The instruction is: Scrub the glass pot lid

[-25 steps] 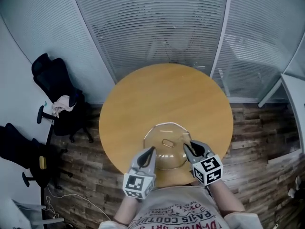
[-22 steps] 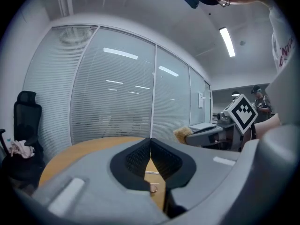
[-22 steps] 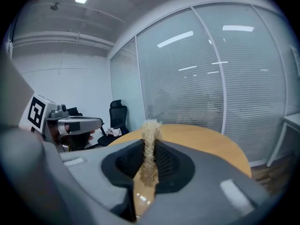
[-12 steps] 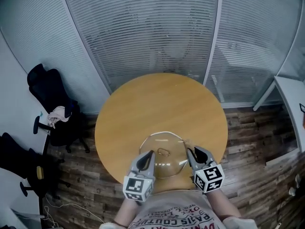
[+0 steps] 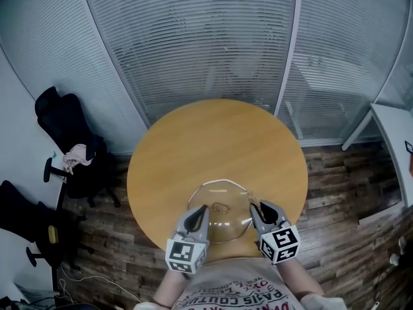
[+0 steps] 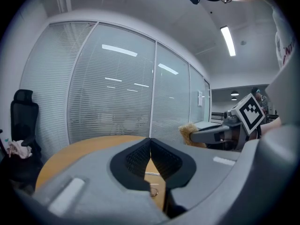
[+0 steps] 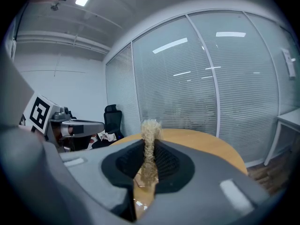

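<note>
The head view looks steeply down on the round yellow wooden table (image 5: 219, 141); both gripper views skim low across it, facing the blind-covered glass wall (image 6: 112, 107).

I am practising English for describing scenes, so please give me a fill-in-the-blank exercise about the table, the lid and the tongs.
1. The tan scrubber is clamped in the ____ tongs.
2. The glass lid lies on a ____ wooden table.
3. The black chairs stand on the person's ____ side.
Missing words: right; round; left.
</note>
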`<act>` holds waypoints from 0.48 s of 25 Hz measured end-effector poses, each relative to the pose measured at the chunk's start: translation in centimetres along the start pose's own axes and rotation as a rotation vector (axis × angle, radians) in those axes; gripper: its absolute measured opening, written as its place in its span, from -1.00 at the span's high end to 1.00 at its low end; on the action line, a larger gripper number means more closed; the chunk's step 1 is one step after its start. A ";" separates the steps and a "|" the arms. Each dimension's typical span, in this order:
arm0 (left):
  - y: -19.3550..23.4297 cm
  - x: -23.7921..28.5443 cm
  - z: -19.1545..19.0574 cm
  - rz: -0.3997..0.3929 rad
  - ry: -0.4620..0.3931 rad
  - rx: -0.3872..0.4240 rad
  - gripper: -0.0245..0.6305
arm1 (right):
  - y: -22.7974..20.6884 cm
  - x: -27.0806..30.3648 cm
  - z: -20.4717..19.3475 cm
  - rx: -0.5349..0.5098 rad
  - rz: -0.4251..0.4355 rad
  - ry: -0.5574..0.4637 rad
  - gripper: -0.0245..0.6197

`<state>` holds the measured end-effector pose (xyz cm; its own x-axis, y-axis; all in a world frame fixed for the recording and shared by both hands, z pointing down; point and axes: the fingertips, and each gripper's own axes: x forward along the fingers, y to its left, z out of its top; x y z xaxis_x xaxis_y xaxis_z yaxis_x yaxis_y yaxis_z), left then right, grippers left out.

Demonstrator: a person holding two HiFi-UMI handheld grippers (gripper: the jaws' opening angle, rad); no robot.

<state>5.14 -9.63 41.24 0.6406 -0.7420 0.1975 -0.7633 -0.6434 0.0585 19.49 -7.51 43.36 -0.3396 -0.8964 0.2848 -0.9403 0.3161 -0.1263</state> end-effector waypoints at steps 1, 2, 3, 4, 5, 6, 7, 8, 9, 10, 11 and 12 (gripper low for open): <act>0.1 0.0 0.0 0.000 -0.001 -0.001 0.90 | 0.1 0.1 0.0 -0.002 0.001 0.000 0.74; 0.1 0.0 0.0 0.000 -0.001 -0.002 0.90 | 0.1 0.2 0.1 -0.005 0.000 -0.001 0.74; 0.2 0.0 0.0 -0.001 -0.001 -0.004 0.90 | 0.2 0.2 0.1 -0.008 -0.001 -0.002 0.74; 0.2 0.0 0.0 -0.001 0.000 -0.006 0.90 | 0.3 0.2 0.2 -0.011 -0.002 -0.003 0.74; 0.2 0.0 -0.1 -0.001 0.002 -0.007 0.90 | 0.4 0.3 0.2 -0.013 -0.003 -0.005 0.74; 0.2 0.0 -0.1 -0.001 0.003 -0.007 0.90 | 0.4 0.3 0.3 -0.014 -0.003 -0.006 0.74; 0.3 0.0 -0.1 0.000 0.005 -0.006 0.90 | 0.4 0.3 0.3 -0.015 -0.004 -0.007 0.74; 0.3 0.1 -0.1 0.001 0.005 -0.005 0.90 | 0.4 0.3 0.3 -0.016 -0.005 -0.008 0.74; 0.4 0.1 -0.1 0.002 0.005 -0.005 0.90 | 0.4 0.4 0.4 -0.017 -0.005 -0.008 0.74; 0.5 0.1 -0.1 0.003 0.004 -0.006 0.90 | 0.4 0.5 0.4 -0.018 -0.006 -0.009 0.74; 0.7 0.1 0.0 0.004 0.004 -0.007 0.90 | 0.5 0.5 0.5 -0.019 -0.007 -0.009 0.74; 0.9 0.1 0.0 0.005 0.003 -0.008 0.90 | 0.6 0.6 0.5 -0.020 -0.008 -0.009 0.74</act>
<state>4.50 -10.24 41.32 0.6366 -0.7445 0.2012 -0.7671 -0.6383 0.0651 18.71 -8.03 43.02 -0.3324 -0.9015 0.2770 -0.9431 0.3156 -0.1047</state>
